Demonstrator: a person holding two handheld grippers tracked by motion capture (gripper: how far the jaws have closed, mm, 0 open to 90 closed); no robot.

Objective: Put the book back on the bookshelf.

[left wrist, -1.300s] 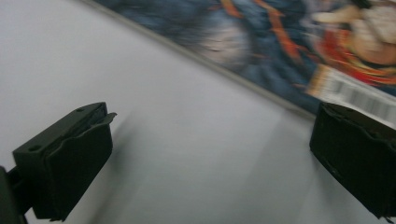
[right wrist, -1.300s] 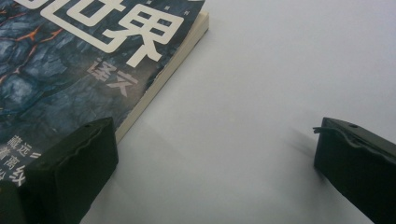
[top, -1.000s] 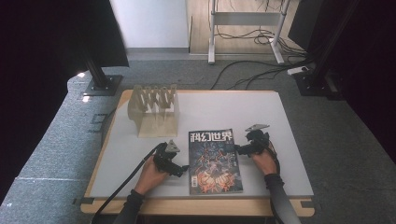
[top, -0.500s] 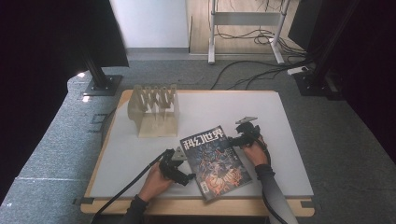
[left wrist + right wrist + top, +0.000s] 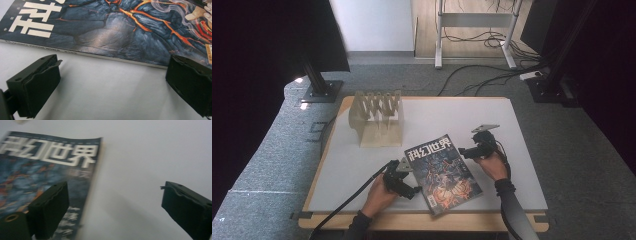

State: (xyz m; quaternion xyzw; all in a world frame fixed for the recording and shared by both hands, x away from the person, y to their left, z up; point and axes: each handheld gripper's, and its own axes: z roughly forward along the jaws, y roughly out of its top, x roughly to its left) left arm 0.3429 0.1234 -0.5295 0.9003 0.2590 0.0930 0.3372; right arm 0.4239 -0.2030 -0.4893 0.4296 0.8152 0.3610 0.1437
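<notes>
left gripper [image 5: 411, 186]: jaws spread wide, nothing between them; held low over the table just beside the magazine's left long edge; in its own view [image 5: 110, 82] both black jaws frame bare white tabletop, right jaw tip at the magazine's spine edge, touching or not – can't tell
left hand [image 5: 379, 194]: wraps the gripper body, forearm comes in from bottom edge, black cable trails down-left off the table
right gripper [image 5: 468, 151]: jaws apart, empty; at the magazine's upper right corner; own view [image 5: 115, 202] blurred, left jaw over the cover, right jaw over bare table, edge of magazine runs between them
right hand [image 5: 492, 165]: behind the gripper, dark sleeve toward bottom right; grey three-cornered plate on top of gripper
magazine [image 5: 442, 172]: flat on table, front-centre, rotated so its top leans left; dark blue cover with orange lava-like cracks, large white characters as title; closed
table [image 5: 452, 115]: white top, wooden rim
wooden rack [image 5: 377, 117]: pale slotted stand, upright, far left part of table, well apart from magazine and both grippers
floor [image 5: 272, 160]: grey carpet, cables and stand legs behind table
</notes>
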